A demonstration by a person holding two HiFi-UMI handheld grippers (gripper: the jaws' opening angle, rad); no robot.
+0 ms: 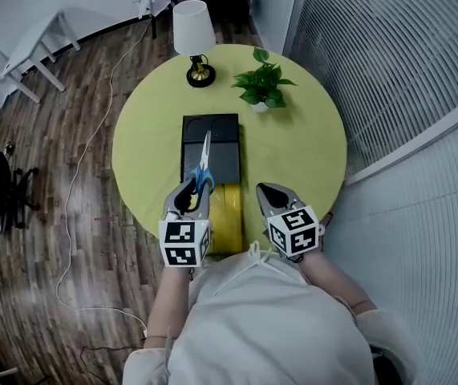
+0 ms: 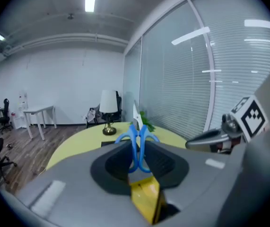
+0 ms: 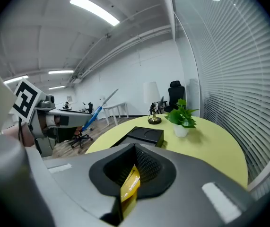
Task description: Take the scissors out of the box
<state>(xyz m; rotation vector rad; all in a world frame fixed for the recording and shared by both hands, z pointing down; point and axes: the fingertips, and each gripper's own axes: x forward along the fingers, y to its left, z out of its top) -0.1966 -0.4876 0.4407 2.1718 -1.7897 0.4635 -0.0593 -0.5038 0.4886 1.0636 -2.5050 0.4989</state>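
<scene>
Blue-handled scissors (image 1: 204, 172) are pinched by the handles in my left gripper (image 1: 190, 196), blades pointing away, above the near end of the open black box (image 1: 210, 131). In the left gripper view the scissors (image 2: 137, 138) stand between the pads of the left gripper (image 2: 135, 161). A yellow box part (image 1: 229, 215) lies on the table in front of the black box. My right gripper (image 1: 272, 194) hovers just right of it; in its own view the right gripper (image 3: 134, 162) has a narrow slit between the jaws, with the yellow part (image 3: 129, 189) showing through and nothing gripped.
The round yellow-green table (image 1: 309, 147) carries a lamp (image 1: 195, 42) and a potted plant (image 1: 262, 85) at its far side. A glass wall with blinds (image 1: 389, 62) runs on the right. Wooden floor with a cable (image 1: 84, 159) lies to the left.
</scene>
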